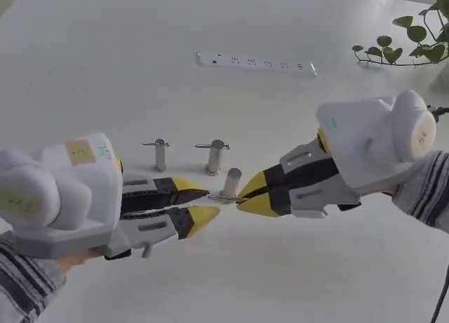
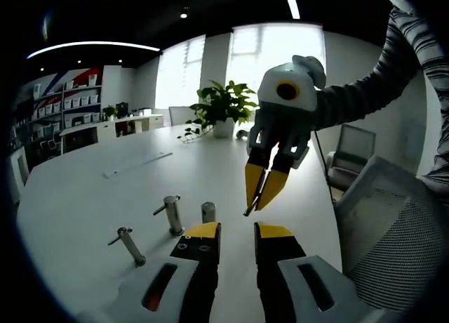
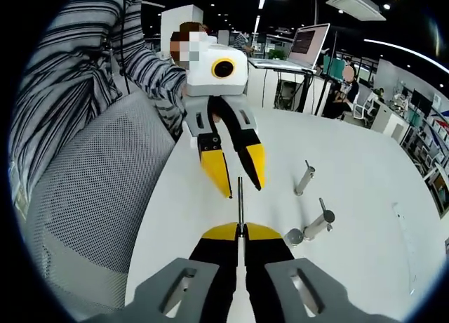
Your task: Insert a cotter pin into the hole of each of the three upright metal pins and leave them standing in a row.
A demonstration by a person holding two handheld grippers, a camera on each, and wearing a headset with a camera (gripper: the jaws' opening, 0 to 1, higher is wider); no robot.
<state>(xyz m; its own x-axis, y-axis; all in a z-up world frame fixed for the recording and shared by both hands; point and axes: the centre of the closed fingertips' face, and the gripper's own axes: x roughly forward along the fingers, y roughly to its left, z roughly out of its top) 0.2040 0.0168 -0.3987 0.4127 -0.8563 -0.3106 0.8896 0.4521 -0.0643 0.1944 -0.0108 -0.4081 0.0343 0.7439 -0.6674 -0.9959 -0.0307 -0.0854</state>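
**Head view.** The left gripper (image 1: 205, 205) sits low, jaws parted, with nothing between them. The right gripper (image 1: 240, 198) faces it tip to tip, jaws closed on a cotter pin (image 1: 223, 197) that projects toward the left gripper's tips. The bare metal pin (image 1: 231, 180) stands upright just beyond the right gripper's tips. The second metal pin (image 1: 215, 157) and third metal pin (image 1: 161, 155), both cross-pinned at the top, stand upright beyond the left gripper. A power strip (image 1: 256, 62) lies well beyond them on the white table (image 1: 105, 70).

**Left gripper view.** The left gripper (image 2: 237, 232) is open and empty. The right gripper (image 2: 261, 196) hangs just ahead, pinched on the cotter pin (image 2: 250, 209). The bare metal pin (image 2: 208, 212) stands just ahead of one jaw, with the second metal pin (image 2: 172, 215) and third metal pin (image 2: 130, 244) off to that side.

**Right gripper view.** The right gripper (image 3: 240, 230) is clamped on the cotter pin (image 3: 239, 200), which points toward the left gripper (image 3: 243, 189). The bare metal pin (image 3: 295, 236) is nearest beside the jaws. The second metal pin (image 3: 320, 223) and third metal pin (image 3: 304, 178) stand farther ahead.
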